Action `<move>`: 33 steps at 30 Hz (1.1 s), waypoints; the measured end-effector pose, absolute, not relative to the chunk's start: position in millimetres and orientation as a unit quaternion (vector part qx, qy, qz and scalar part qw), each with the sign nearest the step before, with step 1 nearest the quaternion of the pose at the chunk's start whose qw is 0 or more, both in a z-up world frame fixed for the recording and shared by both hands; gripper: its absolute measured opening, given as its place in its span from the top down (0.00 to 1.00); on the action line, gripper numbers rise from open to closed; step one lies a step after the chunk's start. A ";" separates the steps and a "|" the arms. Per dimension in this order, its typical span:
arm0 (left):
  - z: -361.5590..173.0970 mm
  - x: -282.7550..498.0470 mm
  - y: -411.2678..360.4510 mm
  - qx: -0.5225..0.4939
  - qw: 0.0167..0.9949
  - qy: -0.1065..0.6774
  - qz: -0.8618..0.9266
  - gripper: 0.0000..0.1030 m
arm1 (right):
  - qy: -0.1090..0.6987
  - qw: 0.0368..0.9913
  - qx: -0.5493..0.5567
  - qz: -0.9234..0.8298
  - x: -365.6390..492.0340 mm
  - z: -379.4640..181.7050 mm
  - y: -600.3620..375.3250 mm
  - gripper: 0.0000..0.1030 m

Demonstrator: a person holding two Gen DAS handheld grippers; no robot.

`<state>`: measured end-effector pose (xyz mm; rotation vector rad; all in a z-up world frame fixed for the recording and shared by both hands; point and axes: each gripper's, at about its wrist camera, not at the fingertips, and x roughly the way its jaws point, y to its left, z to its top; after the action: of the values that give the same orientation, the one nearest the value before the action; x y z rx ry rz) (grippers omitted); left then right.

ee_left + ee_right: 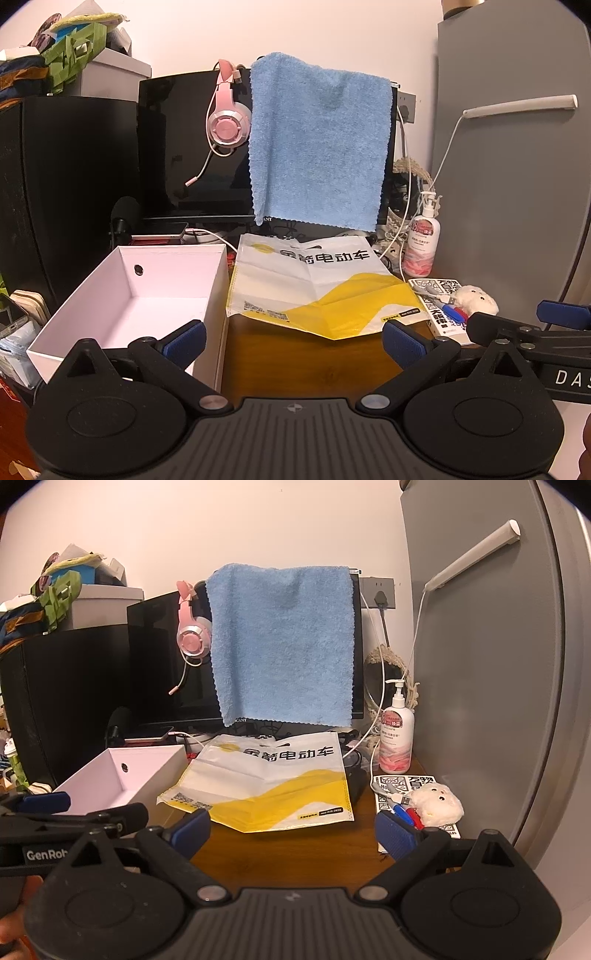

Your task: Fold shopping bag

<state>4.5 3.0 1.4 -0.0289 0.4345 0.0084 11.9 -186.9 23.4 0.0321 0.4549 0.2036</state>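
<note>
Shopping bag (314, 288), white and yellow with black lettering, lies flat and creased on the wooden desk (306, 354), straight ahead of my left gripper (293, 338) and just beyond its fingertips. I have that gripper's jaws spread wide, holding nothing. My right gripper (293, 834) is likewise wide and bare, with the bag ahead and slightly left of it. Left of the bag, touching its edge, a white cardboard box (136, 291) stands open; I see nothing inside. A lotion pump bottle (397, 734) stands right of the bag.
</note>
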 end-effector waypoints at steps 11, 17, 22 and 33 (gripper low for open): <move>2.8 8.0 7.4 -0.018 0.975 0.221 0.014 0.00 | 0.225 0.969 0.021 0.104 12.3 24.4 -188.2 0.07; 2.2 13.2 8.7 -0.015 0.974 0.225 0.020 0.01 | 0.218 0.970 0.022 0.101 15.0 24.4 -187.7 0.07; -0.8 16.8 11.2 -0.016 0.974 0.226 0.025 0.00 | 0.216 0.971 0.026 0.095 17.8 19.4 -188.0 0.07; -8.7 21.1 15.1 -0.013 0.975 0.217 0.056 0.01 | 0.228 0.970 0.025 0.079 25.9 12.0 -187.3 0.07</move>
<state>21.1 15.1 -8.7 -0.0256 0.4374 0.1133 25.9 -187.3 12.0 0.0507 0.4601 0.1589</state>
